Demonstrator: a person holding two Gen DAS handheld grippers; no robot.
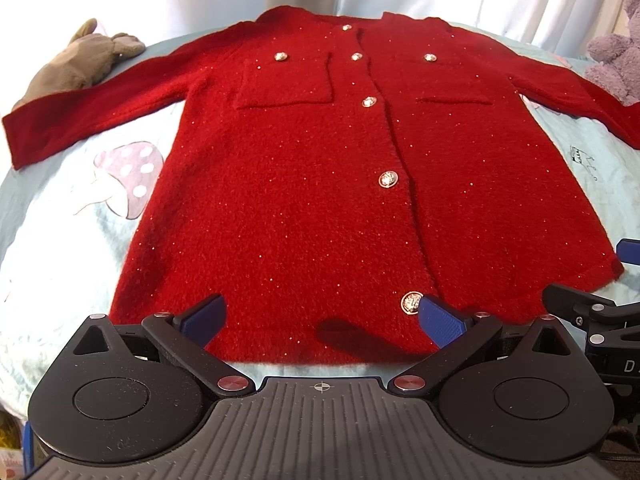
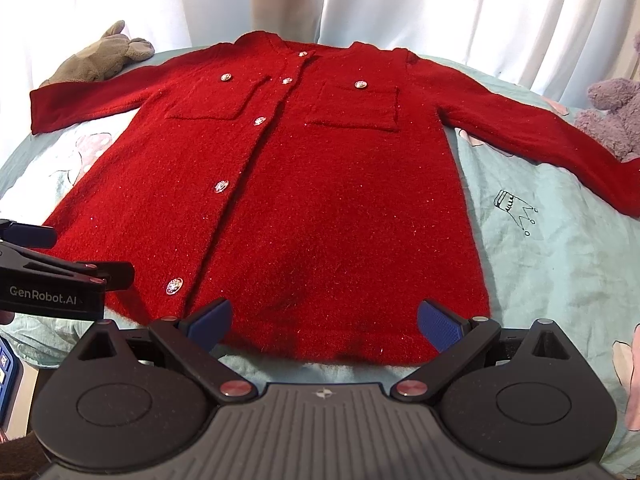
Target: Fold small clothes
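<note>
Left wrist view shows your left gripper (image 1: 320, 318) and right gripper (image 2: 324, 326) both spread apart, empty, at the hem of the red cardigan (image 1: 320, 184) lying flat on the bed (image 1: 60, 240); folding hasn't begun, so pinch a sleeve next.

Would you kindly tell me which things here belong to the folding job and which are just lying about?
Belongs to the job:
- red fuzzy knit cardigan with metal buttons, spread flat and unfolded
- left gripper, open
- right gripper, open
- pale blue printed bedsheet under it

Just lying about:
- grey plush toy, far left
- purple plush toy, far right
- white curtain behind
</note>
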